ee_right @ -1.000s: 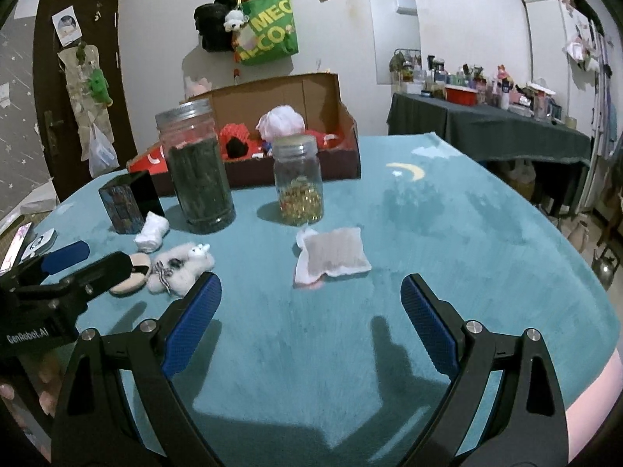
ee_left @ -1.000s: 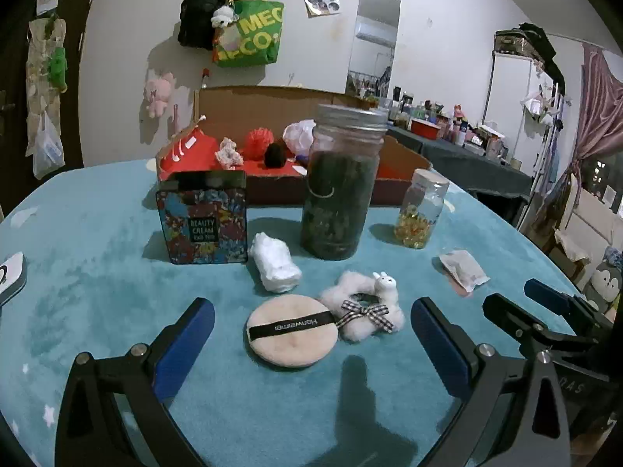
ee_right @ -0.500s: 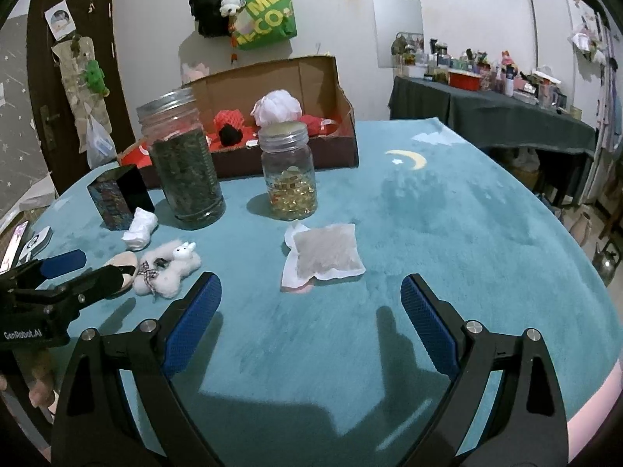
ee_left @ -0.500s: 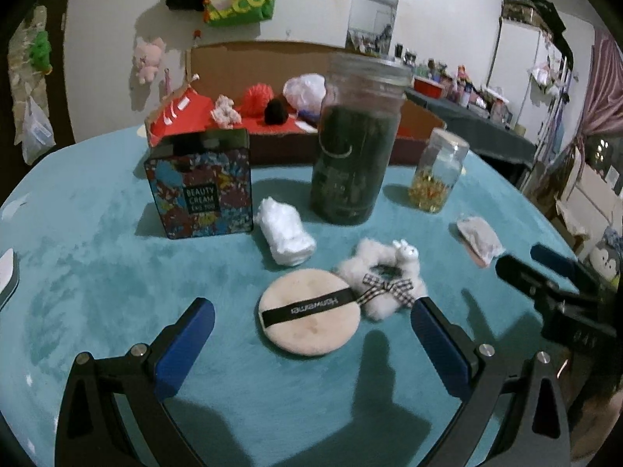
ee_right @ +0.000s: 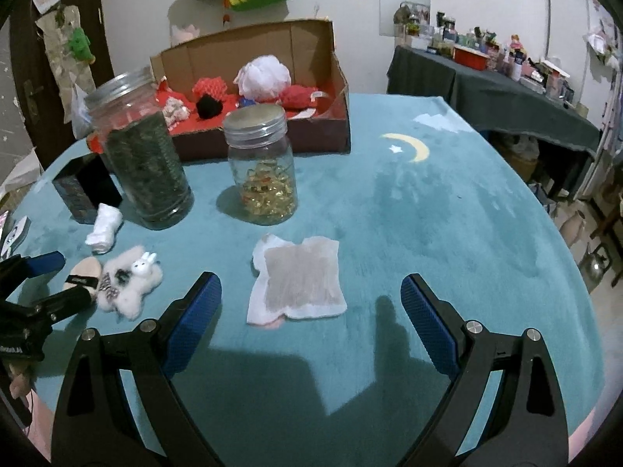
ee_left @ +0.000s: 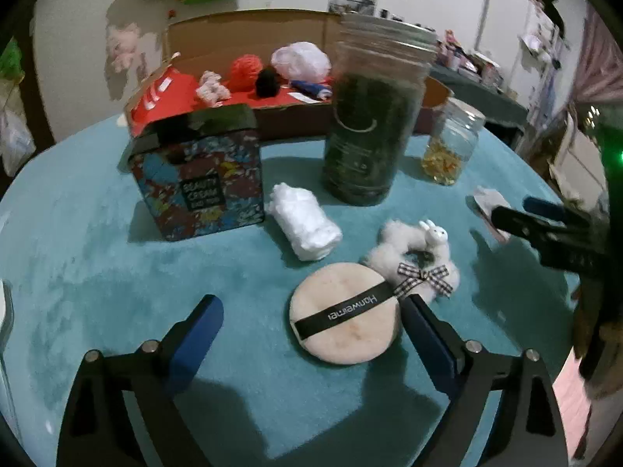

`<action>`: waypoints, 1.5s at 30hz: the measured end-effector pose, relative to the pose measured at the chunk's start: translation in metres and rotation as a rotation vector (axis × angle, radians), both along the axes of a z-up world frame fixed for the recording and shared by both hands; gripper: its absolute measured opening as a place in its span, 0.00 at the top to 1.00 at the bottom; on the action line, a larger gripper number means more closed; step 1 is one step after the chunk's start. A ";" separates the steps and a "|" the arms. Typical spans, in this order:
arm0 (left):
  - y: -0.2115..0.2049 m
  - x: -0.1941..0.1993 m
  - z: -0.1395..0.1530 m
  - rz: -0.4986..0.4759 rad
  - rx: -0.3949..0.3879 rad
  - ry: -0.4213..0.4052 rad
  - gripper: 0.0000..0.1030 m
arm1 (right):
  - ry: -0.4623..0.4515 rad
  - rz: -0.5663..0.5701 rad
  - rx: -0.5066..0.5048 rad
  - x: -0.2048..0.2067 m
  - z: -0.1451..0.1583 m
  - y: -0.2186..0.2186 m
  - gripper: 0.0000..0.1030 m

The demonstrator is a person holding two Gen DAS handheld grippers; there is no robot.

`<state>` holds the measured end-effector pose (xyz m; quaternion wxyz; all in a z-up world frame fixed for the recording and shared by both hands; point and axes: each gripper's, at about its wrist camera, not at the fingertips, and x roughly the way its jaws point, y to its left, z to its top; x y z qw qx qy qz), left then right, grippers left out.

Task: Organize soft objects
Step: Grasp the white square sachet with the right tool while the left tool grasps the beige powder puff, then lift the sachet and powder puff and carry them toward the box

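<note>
My left gripper (ee_left: 311,334) is open, low over the teal cloth, with a round beige powder puff (ee_left: 345,329) lying between its fingers toward the right one. A white fluffy bunny scrunchie (ee_left: 416,255) lies just behind the puff, and a rolled white cloth (ee_left: 305,220) sits further back. My right gripper (ee_right: 311,311) is open and empty, just short of a flat white sachet (ee_right: 298,282). An open cardboard box (ee_right: 311,54) at the back holds several soft items.
A tall jar of dark leaves (ee_left: 370,124), a small jar of yellow capsules (ee_right: 263,169) and a patterned beauty-cream box (ee_left: 198,179) stand on the table between the soft items and the cardboard box. A cluttered side table (ee_right: 506,78) is far right.
My left gripper has moved forward and left, so the puff now lies between its fingers. My right gripper has closed in on the sachet.
</note>
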<state>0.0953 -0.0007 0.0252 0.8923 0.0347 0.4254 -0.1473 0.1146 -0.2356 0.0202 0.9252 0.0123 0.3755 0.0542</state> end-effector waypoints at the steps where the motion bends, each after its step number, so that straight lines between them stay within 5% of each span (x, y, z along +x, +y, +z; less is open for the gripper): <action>1: -0.002 0.000 0.000 -0.019 0.013 0.000 0.15 | 0.019 0.004 0.002 0.005 -0.001 0.000 0.08; 4: -0.008 0.000 0.001 -0.074 0.033 -0.010 0.32 | 0.073 0.025 0.008 0.017 -0.005 -0.001 0.12; 6: -0.011 -0.002 0.004 -0.124 0.025 -0.018 0.51 | 0.093 0.047 0.018 0.021 -0.007 0.000 0.28; 8: -0.011 -0.004 0.009 -0.135 0.024 -0.033 0.58 | 0.098 0.068 0.011 0.022 -0.009 0.002 0.61; 10: -0.007 -0.003 0.016 -0.136 -0.026 -0.042 0.67 | 0.087 0.105 0.029 0.020 -0.006 0.003 0.82; 12: -0.004 0.000 0.022 -0.139 -0.060 -0.036 0.77 | 0.074 0.144 0.086 0.015 -0.002 0.005 0.83; 17: -0.007 0.007 0.028 -0.154 -0.088 -0.044 0.81 | 0.014 0.205 0.117 -0.002 0.009 0.022 0.84; 34: 0.004 0.013 0.038 -0.141 -0.091 -0.068 0.81 | 0.007 0.251 0.179 0.006 0.020 0.030 0.84; 45: 0.049 0.012 0.036 -0.027 -0.076 -0.055 0.81 | 0.030 0.206 0.173 0.008 0.013 0.012 0.84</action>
